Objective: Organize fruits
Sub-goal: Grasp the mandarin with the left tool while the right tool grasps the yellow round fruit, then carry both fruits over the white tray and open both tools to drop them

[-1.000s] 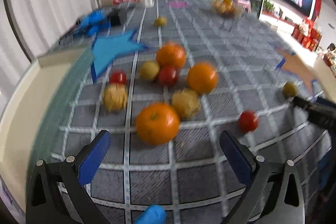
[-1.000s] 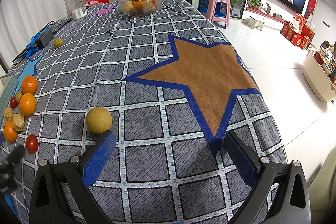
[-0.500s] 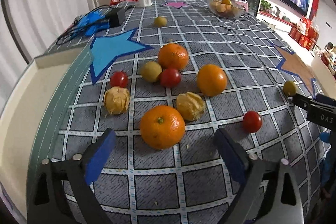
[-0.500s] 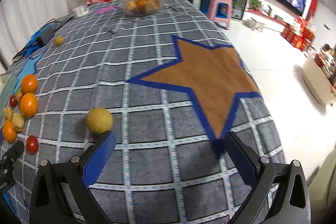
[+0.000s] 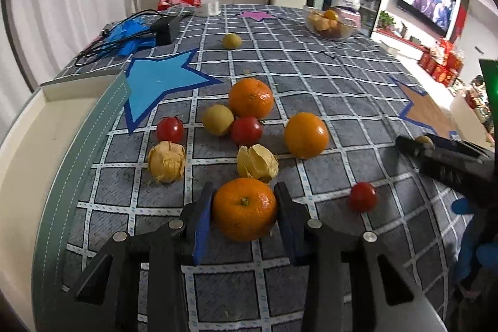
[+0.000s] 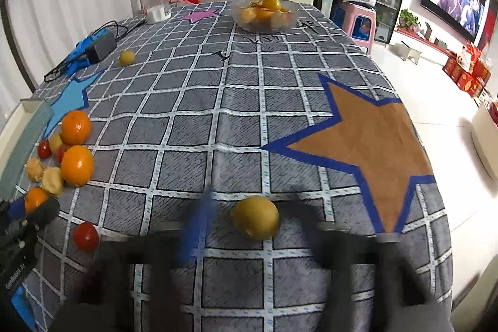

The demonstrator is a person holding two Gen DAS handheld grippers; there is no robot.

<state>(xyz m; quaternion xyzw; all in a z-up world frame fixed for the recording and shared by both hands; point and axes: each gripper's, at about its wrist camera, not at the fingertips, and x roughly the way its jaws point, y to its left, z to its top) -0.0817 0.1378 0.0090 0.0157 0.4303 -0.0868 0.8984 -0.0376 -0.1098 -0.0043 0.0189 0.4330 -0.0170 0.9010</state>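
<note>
left hand-held gripper (image 5: 245, 209) pinching nearest orange (image 5: 245, 213), 6 o'clock of table (image 5: 342, 77) | right hand-held gripper (image 6: 249, 226) blurred around yellow fruit (image 6: 256, 217), closure unclear | risk: round fruit slips out, rolls off table edge

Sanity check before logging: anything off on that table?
Fruit lies loose on the tablecloth, not in the glass bowl; one yellow fruit sits apart near the charger. Nothing looks spilled or damaged. Right gripper is motion-blurred.

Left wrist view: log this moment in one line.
left gripper: shut on nearest orange | right gripper: blurred around yellow fruit | bowl: far
</note>
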